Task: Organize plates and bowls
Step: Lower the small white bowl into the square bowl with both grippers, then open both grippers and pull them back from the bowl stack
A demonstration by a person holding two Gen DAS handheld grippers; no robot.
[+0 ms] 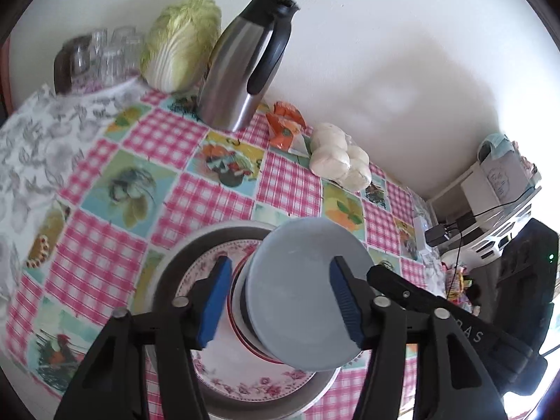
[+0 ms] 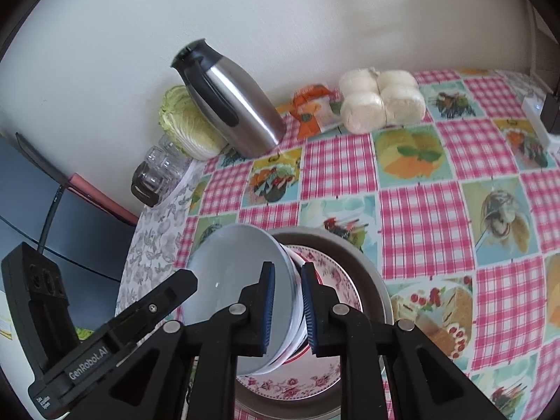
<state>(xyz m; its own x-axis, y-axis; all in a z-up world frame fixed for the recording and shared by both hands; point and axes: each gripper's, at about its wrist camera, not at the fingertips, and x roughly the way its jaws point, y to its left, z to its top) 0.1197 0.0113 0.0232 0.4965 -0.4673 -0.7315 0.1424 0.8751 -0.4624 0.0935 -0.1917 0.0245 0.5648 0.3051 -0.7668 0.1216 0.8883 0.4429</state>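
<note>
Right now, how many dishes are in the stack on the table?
4: a large grey plate at the bottom, a floral plate on it, a red-rimmed bowl on that, and a grey-blue bowl tilted on top. More may be nested out of sight.

Landmark: the tall brushed-steel thermos jug with black handle and spout [image 1: 241,70] – one, upright by the wall.
Stacked dishes: four in front of the jug – one wide grey-rimmed plate [image 1: 168,262] at the bottom, one pink-flowered white plate [image 1: 245,381] on it, one red-rimmed white bowl [image 1: 241,325], one pale blue-grey bowl [image 1: 301,290] on top.
Cabbage: one pale green napa cabbage head [image 1: 180,43], touching the jug's left side in the left wrist view.
Drinking glasses: a cluster of clear glasses [image 1: 105,54] beyond the cabbage – too blurred to count.
Orange packets: one crumpled orange-and-white wrapper [image 2: 311,110], just right of the jug.
Buns: four round white dough buns in one clear bag [image 2: 381,99], right of the wrapper.
Grippers: two, each with two blue-padded black fingers [image 2: 267,309].
</note>
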